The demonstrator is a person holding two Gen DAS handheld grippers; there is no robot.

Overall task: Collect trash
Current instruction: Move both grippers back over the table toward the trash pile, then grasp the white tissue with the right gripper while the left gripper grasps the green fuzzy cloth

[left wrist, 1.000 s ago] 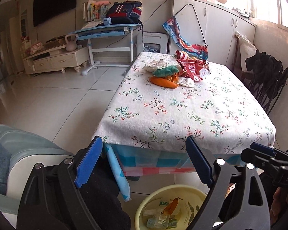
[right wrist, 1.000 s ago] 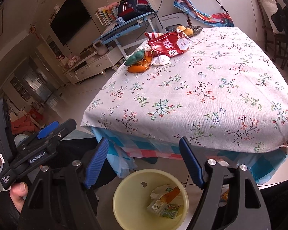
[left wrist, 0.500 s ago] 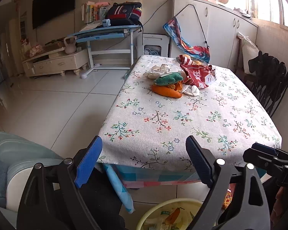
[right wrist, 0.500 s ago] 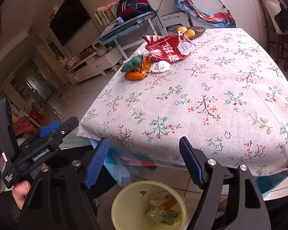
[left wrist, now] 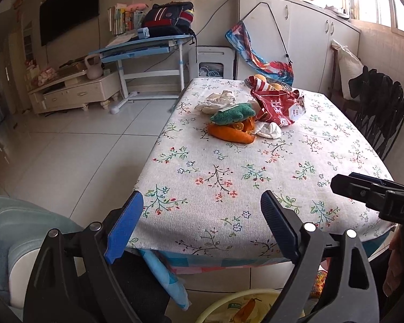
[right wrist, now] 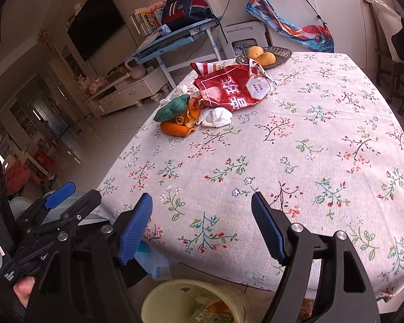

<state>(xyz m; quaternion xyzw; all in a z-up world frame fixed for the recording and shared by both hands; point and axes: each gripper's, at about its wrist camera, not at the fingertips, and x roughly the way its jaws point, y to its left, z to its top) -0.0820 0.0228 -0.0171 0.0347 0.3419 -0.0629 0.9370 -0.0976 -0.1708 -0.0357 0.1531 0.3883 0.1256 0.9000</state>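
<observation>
A heap of trash lies at the far end of the floral-cloth table (left wrist: 256, 177) (right wrist: 296, 161): orange peel (left wrist: 230, 132) (right wrist: 179, 126), a green scrap (left wrist: 233, 113) (right wrist: 172, 106), a crumpled white tissue (left wrist: 269, 130) (right wrist: 216, 117), a red snack bag (left wrist: 278, 105) (right wrist: 229, 87) and a clear wrapper (left wrist: 215, 101). My left gripper (left wrist: 202, 223) (right wrist: 54, 202) stands open over the near table edge, nothing between its fingers. My right gripper (right wrist: 202, 223) is open too, empty; one finger of it (left wrist: 371, 191) shows in the left wrist view. A yellow bin (right wrist: 175, 296) (left wrist: 223, 304) holding wrappers sits on the floor below.
A bowl with two yellow fruits (right wrist: 264, 55) stands behind the red bag. Dark folding chairs (left wrist: 382, 115) line the table's right side. A blue desk (left wrist: 142, 45) and TV cabinet (left wrist: 75, 91) stand across the tiled floor. A pale cushioned seat (left wrist: 18, 231) is at lower left.
Both grippers have advanced over the table's near edge toward the trash heap, which looks larger. The bin has slipped lower, almost out of the left wrist view. Jaw width is unchanged.
</observation>
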